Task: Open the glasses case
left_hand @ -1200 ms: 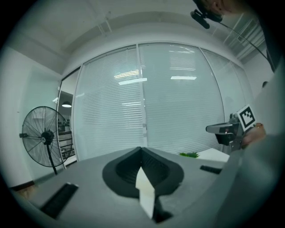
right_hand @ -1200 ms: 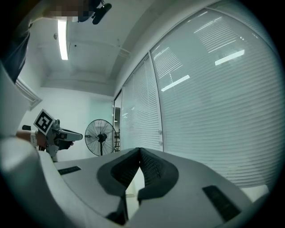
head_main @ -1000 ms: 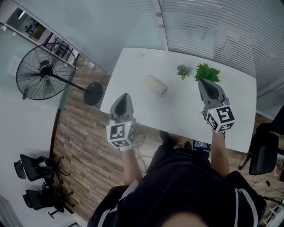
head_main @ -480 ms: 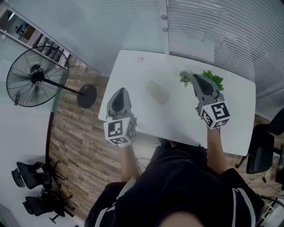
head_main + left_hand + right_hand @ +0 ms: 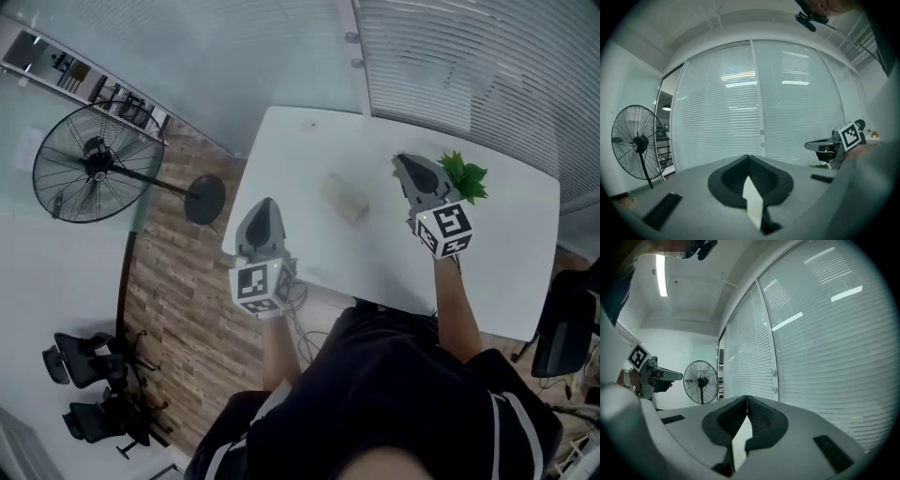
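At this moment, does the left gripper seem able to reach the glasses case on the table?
Probably yes. The glasses case lies alone on the white table, ahead and to the right of the left gripper, with nothing between them. Its jaws are together, so they must open first.

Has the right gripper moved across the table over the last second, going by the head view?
Yes. The right gripper has shifted left: its tip was over the green plant and now lies left of it, closer to the glasses case.
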The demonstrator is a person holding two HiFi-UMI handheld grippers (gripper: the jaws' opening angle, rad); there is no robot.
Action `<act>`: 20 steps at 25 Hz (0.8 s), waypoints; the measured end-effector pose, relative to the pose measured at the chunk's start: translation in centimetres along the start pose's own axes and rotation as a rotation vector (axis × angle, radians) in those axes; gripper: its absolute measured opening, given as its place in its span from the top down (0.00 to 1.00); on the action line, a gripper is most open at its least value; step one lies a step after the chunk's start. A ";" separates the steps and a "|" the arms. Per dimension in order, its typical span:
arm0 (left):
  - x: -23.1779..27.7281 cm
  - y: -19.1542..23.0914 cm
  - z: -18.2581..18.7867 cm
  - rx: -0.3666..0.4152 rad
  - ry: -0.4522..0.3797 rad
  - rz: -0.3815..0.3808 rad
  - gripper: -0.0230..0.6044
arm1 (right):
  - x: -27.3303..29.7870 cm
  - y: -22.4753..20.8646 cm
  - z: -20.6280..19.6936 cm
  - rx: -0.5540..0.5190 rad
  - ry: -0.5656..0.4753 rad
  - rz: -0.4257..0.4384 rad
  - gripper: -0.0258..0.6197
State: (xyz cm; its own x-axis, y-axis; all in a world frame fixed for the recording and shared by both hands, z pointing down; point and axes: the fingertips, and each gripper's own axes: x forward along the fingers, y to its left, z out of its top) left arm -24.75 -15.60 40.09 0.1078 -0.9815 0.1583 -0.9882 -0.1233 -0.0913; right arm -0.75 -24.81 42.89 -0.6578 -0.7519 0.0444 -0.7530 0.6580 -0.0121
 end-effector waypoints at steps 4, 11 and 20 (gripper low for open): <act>-0.1 0.7 -0.6 0.001 0.016 0.001 0.97 | 0.8 1.3 -1.4 -0.018 0.021 0.041 0.94; 0.0 1.0 -1.5 -0.005 0.021 0.003 0.97 | 1.4 2.5 -3.0 0.053 -0.001 0.101 0.74; -0.3 1.5 -3.0 0.004 0.079 -0.013 0.97 | 4.2 8.3 -15.7 -0.647 0.410 0.272 0.73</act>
State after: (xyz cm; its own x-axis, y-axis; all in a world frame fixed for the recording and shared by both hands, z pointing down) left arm -26.62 -15.11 42.83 0.1119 -0.9651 0.2367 -0.9862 -0.1370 -0.0926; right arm -9.47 -21.88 58.70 -0.6620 -0.5699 0.4868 -0.3249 0.8035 0.4988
